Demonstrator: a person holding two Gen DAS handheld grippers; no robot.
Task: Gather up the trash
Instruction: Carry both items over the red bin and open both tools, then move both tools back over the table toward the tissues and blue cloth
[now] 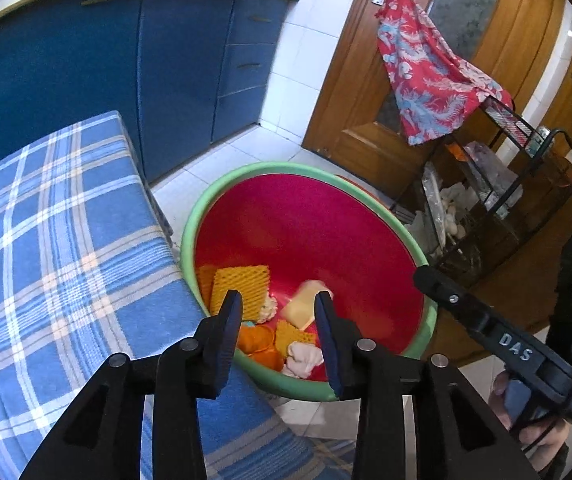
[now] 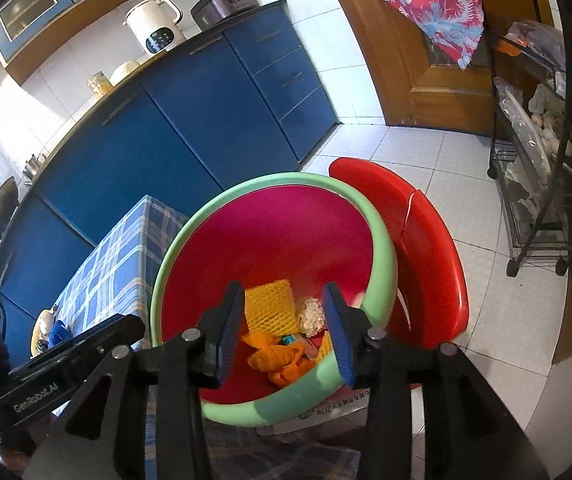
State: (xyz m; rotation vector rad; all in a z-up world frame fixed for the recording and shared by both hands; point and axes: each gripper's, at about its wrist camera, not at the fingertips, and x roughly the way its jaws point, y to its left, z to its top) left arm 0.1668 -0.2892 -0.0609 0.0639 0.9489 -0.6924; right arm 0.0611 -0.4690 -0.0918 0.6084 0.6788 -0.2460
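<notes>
- Trash: yellow foam fruit netting [image 1: 242, 286], orange peel pieces [image 2: 276, 354], pale crumpled tissue [image 1: 304, 358], a crumpled foil wad [image 2: 312, 314] and a pale, blurred scrap [image 1: 306, 306]; all heaped at the bottom of the bin, lower centre of both views.
- Round plastic bin, red inside with a green rim [image 1: 286, 168]: stands on the floor against the table edge, likely so scraps drop straight in.
- Left gripper [image 1: 279, 330]: jaws spread, nothing between them, poised over the heap; trash lies directly below and beyond.
- Right gripper [image 2: 284, 326]: jaws likewise parted and empty above the near rim.
- Blue plaid tablecloth [image 1: 58, 240]: left of frame, beside the bin.
- Red plastic stool [image 2: 426, 248]: behind the bin, right.
</notes>
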